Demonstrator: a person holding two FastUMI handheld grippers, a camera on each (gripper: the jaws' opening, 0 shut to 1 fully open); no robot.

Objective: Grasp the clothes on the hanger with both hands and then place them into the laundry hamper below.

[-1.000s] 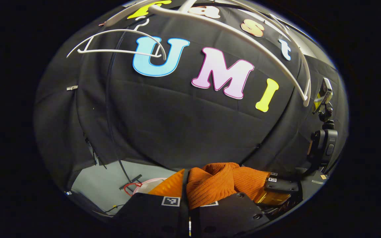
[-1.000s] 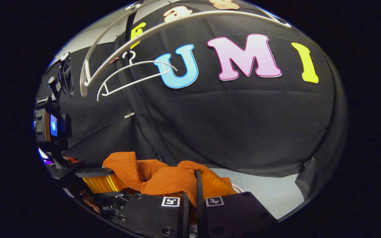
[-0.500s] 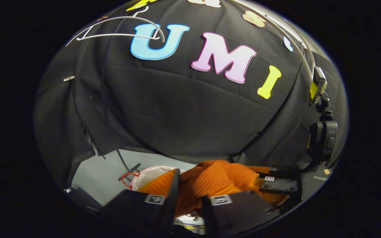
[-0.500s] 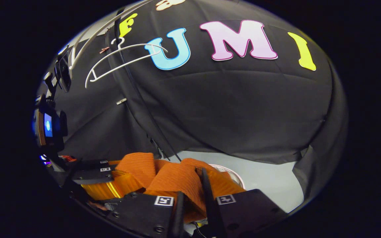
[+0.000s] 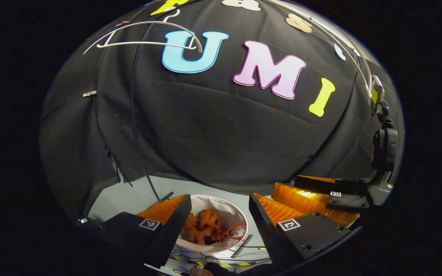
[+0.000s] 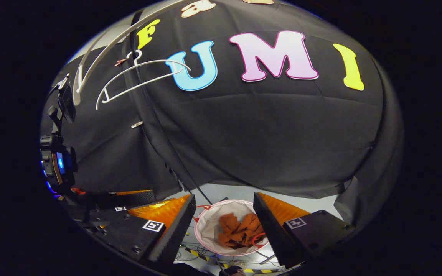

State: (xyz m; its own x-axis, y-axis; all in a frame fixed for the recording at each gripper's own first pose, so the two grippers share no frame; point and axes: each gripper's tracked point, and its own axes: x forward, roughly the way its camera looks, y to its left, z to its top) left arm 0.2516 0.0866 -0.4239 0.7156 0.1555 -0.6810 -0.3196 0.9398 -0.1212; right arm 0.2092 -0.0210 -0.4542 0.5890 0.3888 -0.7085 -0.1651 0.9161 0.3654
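Now both hand-held grippers hang open above the laundry hamper (image 5: 240, 224), with the orange clothes (image 5: 205, 231) lying crumpled inside it.

Largest in sight is the black cloth wall ahead of both tools, with a grey floor (image 6: 309, 199) below it. A white hanger (image 6: 136, 78) hangs bare on the wall, up and to the left of each tool, and a long white curved rail (image 5: 353, 63) arcs overhead. The round, white-lined hamper sits on the floor directly beneath the fingers, framed between them in both views. The left hand-held gripper (image 5: 218, 214) has its fingers spread wide and holds nothing; the right hand-held gripper (image 6: 224, 216) is equally wide and empty. Each tool also appears beside the other, the right one at the right edge of the left gripper view. Thin cables (image 6: 202, 249) trail on the floor by the hamper.
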